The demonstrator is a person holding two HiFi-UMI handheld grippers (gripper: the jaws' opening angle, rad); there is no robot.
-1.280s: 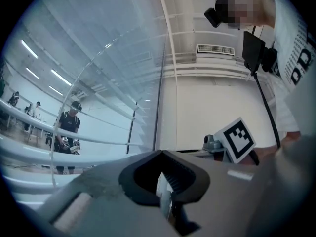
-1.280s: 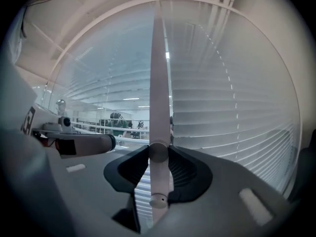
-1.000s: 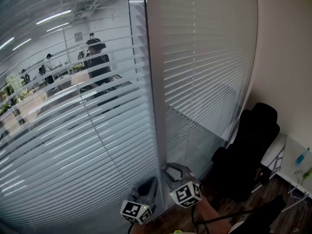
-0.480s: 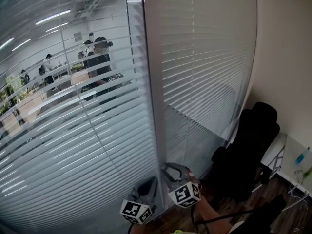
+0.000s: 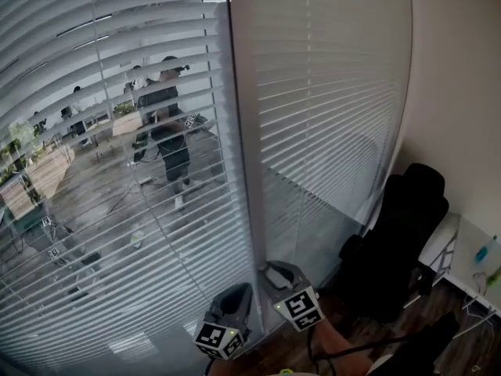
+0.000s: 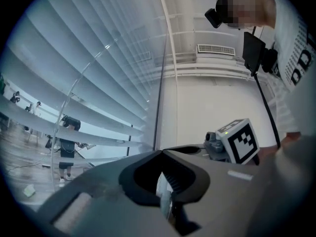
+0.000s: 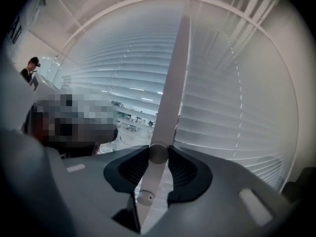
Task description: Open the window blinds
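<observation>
Right-hand tongs (image 7: pixel 159 153) are clamped round the pale tilt wand (image 7: pixel 174 78), which runs straight up between the jaws. Left-hand tongs (image 6: pixel 161 153) sit just beside them, low by the glass, jaws drawn together at the tips with nothing I can make out in them. The blinds (image 5: pixel 117 178) hang right in front of both. Left of the white window post (image 5: pixel 243 171) the slats are tilted flat, showing people in the office beyond, while the right panel (image 5: pixel 329 116) looks closed.
</observation>
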